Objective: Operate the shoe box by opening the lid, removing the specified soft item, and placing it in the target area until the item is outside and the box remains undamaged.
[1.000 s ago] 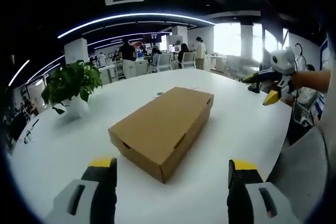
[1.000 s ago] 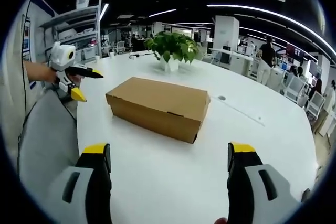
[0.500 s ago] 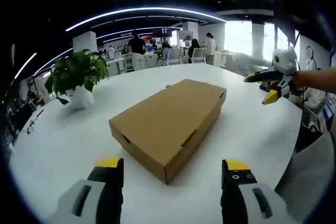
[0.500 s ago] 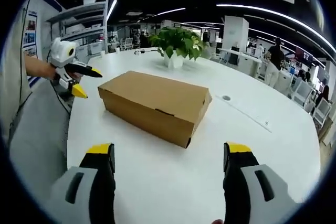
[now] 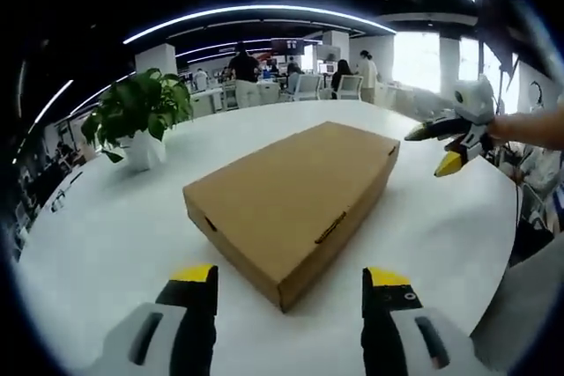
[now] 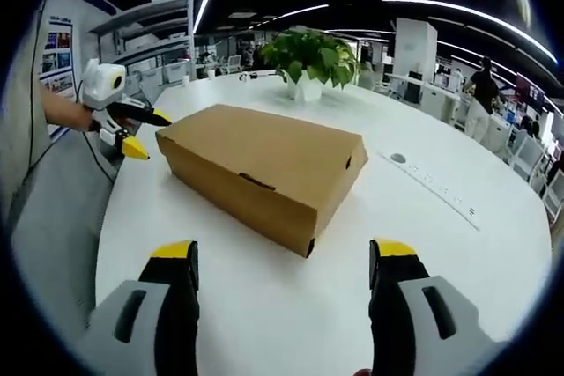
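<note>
Open-plan office space fills the upper part of both views, with ceiling light strips, desks, chairs and standing people too small to make out. Below it a large round white table (image 5: 106, 244) spreads across each frame; its curved edge runs down the right side of the left gripper view and down the left side of the right gripper view, where grey floor begins.

Near the middle of the table lies the shoe box (image 5: 291, 195), plain brown cardboard, lid shut, so whatever is inside is hidden. In the right gripper view the shoe box (image 6: 264, 169) sits centre frame with one corner pointing at the camera. Bare tabletop surrounds it on every side.

Behind it, upper left in the left gripper view, stands a potted plant (image 5: 141, 116) in a white pot, well apart from the box.

The left gripper (image 5: 291, 283) rises from the bottom edge, jaws spread wide and holding nothing, just short of the box's near corner. The right gripper (image 6: 284, 257) is likewise wide open and empty, its yellow tips either side of the box's near corner.
</note>
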Demonstrator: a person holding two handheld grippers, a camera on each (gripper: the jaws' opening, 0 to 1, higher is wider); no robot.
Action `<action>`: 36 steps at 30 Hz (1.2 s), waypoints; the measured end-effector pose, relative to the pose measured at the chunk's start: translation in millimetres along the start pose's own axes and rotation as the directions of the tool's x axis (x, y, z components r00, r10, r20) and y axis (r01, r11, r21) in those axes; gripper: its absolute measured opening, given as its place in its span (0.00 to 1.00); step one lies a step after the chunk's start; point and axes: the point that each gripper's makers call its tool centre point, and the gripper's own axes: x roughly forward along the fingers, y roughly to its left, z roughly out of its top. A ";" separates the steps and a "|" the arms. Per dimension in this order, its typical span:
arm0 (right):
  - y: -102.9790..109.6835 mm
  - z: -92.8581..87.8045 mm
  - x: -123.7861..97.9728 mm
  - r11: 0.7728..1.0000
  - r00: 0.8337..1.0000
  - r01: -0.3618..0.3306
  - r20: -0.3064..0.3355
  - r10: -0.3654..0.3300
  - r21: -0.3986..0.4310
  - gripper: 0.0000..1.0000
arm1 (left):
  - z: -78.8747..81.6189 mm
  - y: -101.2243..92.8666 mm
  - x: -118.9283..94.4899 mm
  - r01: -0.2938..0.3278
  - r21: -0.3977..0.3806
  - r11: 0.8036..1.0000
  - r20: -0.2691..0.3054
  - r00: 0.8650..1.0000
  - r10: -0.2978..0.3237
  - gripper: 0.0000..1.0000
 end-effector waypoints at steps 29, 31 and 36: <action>-9.0 19.9 41.0 0.991 0.992 -0.124 -0.002 0.124 -0.056 0.42 | 5.8 3.4 14.0 -0.079 -0.077 0.994 -0.010 0.997 0.078 0.49; -10.1 19.8 40.6 0.992 0.993 -0.116 -0.008 0.115 -0.053 0.40 | 6.1 3.3 14.4 -0.084 -0.080 0.993 -0.013 0.996 0.083 0.49; -10.2 17.8 41.5 0.992 0.994 -0.111 -0.017 0.110 -0.055 0.41 | 6.6 3.4 14.7 -0.090 -0.098 0.991 -0.012 0.996 0.089 0.50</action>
